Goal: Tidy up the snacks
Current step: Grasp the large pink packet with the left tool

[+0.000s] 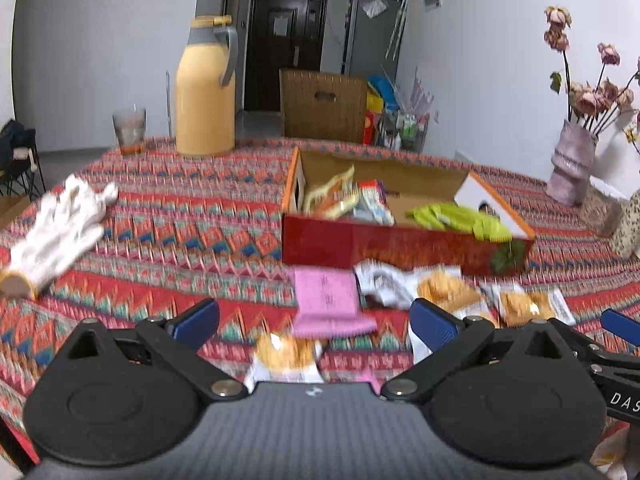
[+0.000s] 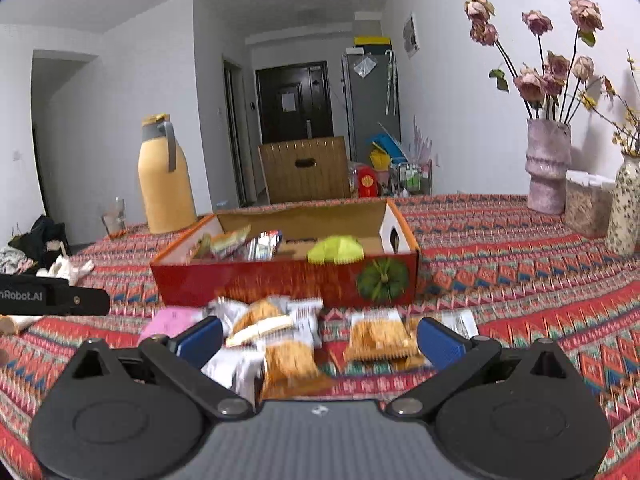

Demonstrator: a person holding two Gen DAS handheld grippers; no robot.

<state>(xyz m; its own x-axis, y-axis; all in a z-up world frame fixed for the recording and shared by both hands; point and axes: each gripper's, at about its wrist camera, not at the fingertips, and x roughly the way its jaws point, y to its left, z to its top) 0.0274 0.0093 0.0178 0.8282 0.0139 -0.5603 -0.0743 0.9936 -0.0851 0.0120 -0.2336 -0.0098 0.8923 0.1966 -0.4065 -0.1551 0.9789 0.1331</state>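
Loose snack packets lie scattered on the patterned red woven tablecloth (image 2: 520, 272), just in front of the long red cardboard box with a green pumpkin print (image 2: 288, 280). I count a flat pink packet (image 1: 326, 294), a crumpled white wrapper (image 1: 384, 280) and several clear packets of golden-brown crackers (image 2: 288, 360); the edges are blurred, so I cannot give an exact number. Inside the box: yellow-green packets (image 2: 336, 250) toward its right end, and mixed colourful wrappers (image 1: 348, 198) toward its left end.

My left gripper (image 1: 314, 318) hovers low over the cloth, levelled and pointed at the box. Its blue-padded fingers (image 1: 198, 318) are spread wide and hold nothing; the pink packet and one cracker packet (image 1: 284, 354) lie between them on the cloth. I cannot tell whether the pads touch anything.

My right gripper (image 2: 320, 338) sits just beside the left, same low forward pose. Its blue fingers (image 2: 438, 342) are also wide apart, empty, straddling the cracker packets.

Further out: white cloth gloves (image 1: 60, 228) on the left part of the table, a tall pale-orange thermos jug with grey handle (image 1: 206, 88) and a clear drinking glass (image 1: 129, 128) at the far edge, and a mauve ceramic vase of dried pink roses (image 2: 548, 164) on the right.
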